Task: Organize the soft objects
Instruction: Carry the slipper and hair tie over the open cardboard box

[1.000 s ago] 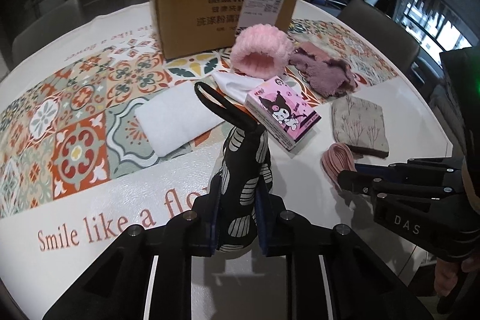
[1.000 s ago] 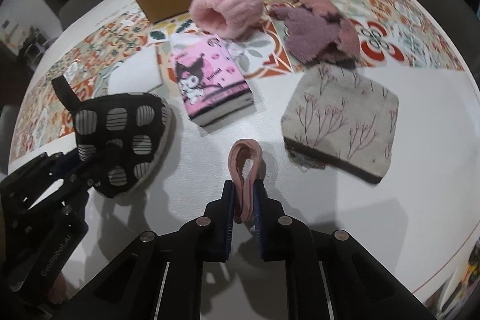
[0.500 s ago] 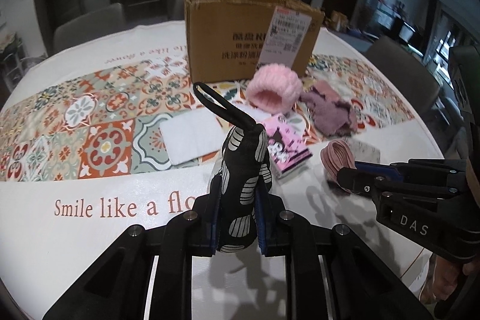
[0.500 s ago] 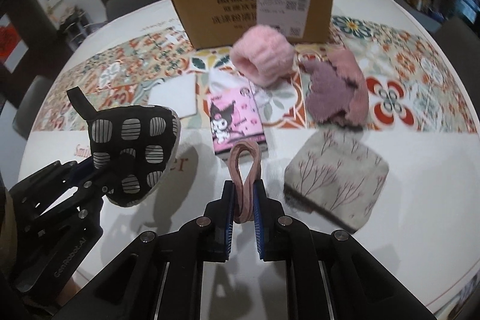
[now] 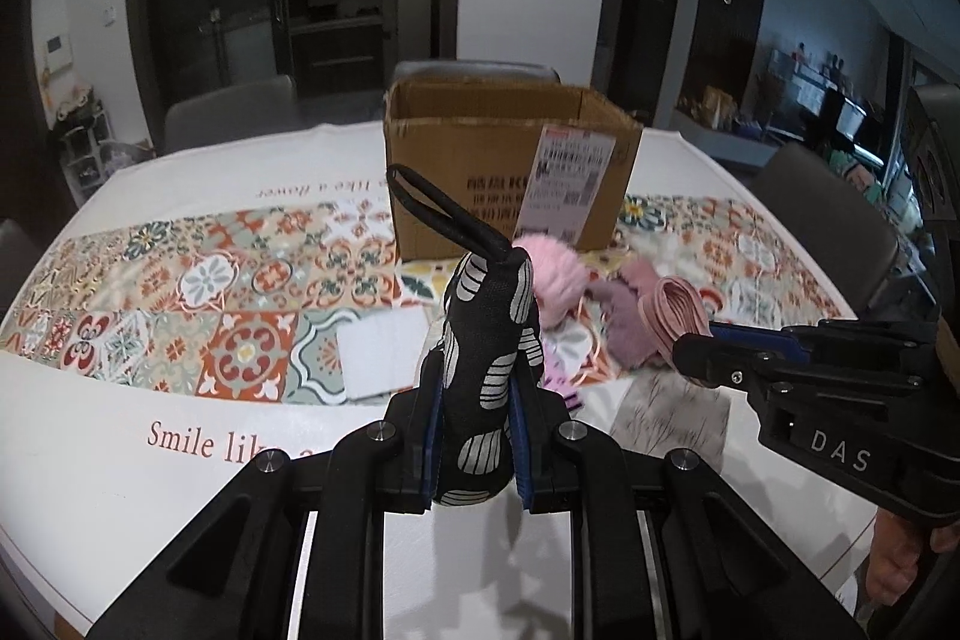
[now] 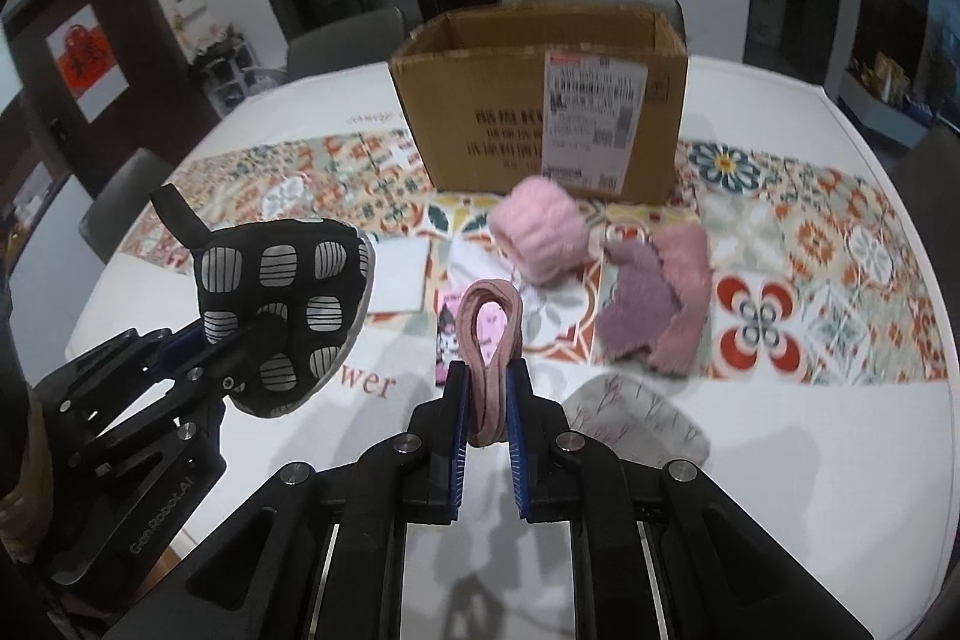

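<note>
- Above the white surface, both claws are carrying soft items clear of the tablecloth, which is probably being done so they can go into the open cardboard box standing at the far side.
- The left claw is pinching a black oven mitt with striped patches near its lower end, so its hanging loop is pointing up and away; the fingers are closed tight against the fabric.
- The right claw is nearly closed on a pink hair band, gripping its lower part while the loop is standing upright.
- Left lying in front of the box are a fluffy pink cuff, a mauve-and-pink plush cloth, a tissue pack with a cartoon print, a white folded cloth and a grey branch-patterned pouch.
</note>
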Demonstrator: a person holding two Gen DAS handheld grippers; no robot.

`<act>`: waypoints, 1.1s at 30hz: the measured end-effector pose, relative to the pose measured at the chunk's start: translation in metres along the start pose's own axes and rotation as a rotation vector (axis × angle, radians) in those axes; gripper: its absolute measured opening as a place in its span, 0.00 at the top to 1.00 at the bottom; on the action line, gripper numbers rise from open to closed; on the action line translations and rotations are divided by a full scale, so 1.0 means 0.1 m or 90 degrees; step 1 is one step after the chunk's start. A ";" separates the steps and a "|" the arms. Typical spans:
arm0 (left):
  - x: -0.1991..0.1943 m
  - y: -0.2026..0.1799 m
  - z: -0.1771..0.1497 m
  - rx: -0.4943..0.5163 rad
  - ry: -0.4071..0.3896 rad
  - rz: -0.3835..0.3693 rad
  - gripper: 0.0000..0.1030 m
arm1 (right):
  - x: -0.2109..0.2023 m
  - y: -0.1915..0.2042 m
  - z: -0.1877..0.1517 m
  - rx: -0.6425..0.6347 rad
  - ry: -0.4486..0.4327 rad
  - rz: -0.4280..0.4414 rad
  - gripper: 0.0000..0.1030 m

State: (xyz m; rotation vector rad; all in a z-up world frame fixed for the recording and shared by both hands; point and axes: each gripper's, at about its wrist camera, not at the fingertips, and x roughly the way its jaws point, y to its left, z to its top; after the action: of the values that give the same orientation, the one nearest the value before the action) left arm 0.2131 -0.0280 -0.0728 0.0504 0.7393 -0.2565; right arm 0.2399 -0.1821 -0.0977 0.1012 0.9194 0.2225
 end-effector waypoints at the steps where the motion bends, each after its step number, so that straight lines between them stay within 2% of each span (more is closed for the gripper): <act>1: -0.02 -0.03 0.02 -0.002 -0.005 0.003 0.81 | -0.04 -0.02 0.02 -0.005 -0.007 0.005 0.87; 14: -0.17 -0.25 0.46 -0.002 -0.067 0.026 0.81 | -0.40 -0.28 0.35 -0.017 -0.095 0.046 0.87; 33: 0.02 -0.03 1.29 0.034 -0.153 0.015 0.81 | -0.58 -0.25 1.12 0.017 -0.227 0.011 0.87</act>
State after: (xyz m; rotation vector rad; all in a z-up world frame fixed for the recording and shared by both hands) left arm 0.2985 -0.0482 0.0215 0.0776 0.4923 -0.2553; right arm 0.2986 -0.2191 0.0102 0.1680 0.5667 0.1998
